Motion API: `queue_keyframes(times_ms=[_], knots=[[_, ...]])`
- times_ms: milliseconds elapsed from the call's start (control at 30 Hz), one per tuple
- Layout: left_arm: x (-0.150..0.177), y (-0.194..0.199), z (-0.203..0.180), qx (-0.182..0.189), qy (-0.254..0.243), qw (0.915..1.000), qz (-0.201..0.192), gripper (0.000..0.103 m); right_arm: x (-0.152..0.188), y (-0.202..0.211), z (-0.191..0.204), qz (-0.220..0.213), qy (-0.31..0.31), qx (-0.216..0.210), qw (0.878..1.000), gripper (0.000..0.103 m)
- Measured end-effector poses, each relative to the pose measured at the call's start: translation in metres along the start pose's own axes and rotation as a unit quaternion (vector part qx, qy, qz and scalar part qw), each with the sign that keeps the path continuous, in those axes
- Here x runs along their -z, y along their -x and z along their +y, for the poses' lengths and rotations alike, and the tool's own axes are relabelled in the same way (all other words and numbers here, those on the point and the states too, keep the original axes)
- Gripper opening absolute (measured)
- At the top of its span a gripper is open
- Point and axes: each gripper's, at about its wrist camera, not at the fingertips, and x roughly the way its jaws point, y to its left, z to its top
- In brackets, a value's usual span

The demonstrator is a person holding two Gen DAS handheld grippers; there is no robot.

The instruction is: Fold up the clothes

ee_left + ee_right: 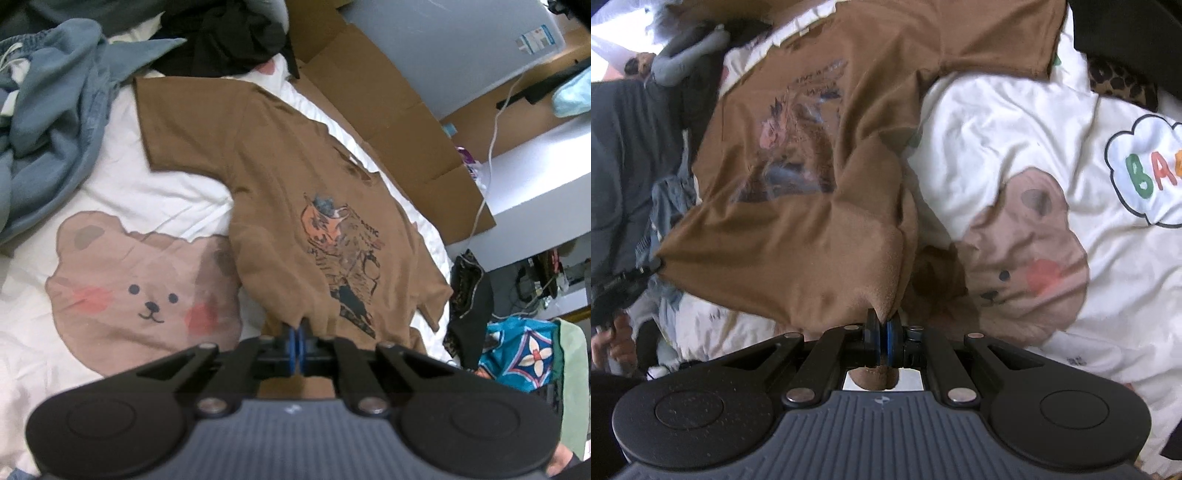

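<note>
The brown T-shirt [295, 177] lies print-up and mostly flat on the white bear-print bedding [110, 266], running from the upper left of my left view down to the lower middle, with no fold made yet as far as I can see; its hem end is bunched and raised where I hold it, so I judge the first fold only begun. My left gripper [297, 332] is clenched on one hem corner and my right gripper [884, 325] on the other; blue clothes [48, 110] heaped at upper left still wait.

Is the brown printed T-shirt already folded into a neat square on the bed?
No: the brown printed T-shirt lies spread open on the white bear-print bedsheet, one sleeve stretched out.
</note>
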Motion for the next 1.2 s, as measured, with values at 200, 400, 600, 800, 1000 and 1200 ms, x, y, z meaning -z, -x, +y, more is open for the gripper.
queue_keyframes(times_ms=[200, 400, 600, 800, 1000, 1200], knots=[[0.005, -0.009, 0.022, -0.038, 0.008, 0.9991, 0.014, 0.002, 0.035, -0.032, -0.021, 0.069, -0.011, 0.040, 0.997, 0.001], [0.003, -0.021, 0.045, -0.077, 0.025, 0.9965, 0.022, 0.002, 0.055, -0.063, -0.027, 0.119, -0.007, 0.046, 0.992, 0.001], [0.004, -0.040, 0.050, -0.106, 0.003, 0.9929, 0.052, 0.009, 0.051, -0.066, -0.028, 0.115, 0.002, 0.061, 0.991, 0.001], [0.016, -0.049, 0.058, -0.126, -0.017, 0.9889, 0.077, 0.046, 0.051, -0.068, -0.035, 0.109, -0.008, 0.061, 0.992, 0.001], [0.031, -0.058, 0.060, -0.137, -0.044, 0.9854, 0.090, 0.057, 0.050, -0.071, -0.034, 0.111, -0.007, 0.066, 0.992, 0.001], [0.032, -0.070, 0.058, -0.091, -0.046, 0.9896, 0.102, 0.003, 0.048, -0.070, -0.031, 0.105, 0.003, 0.070, 0.992, 0.001]])
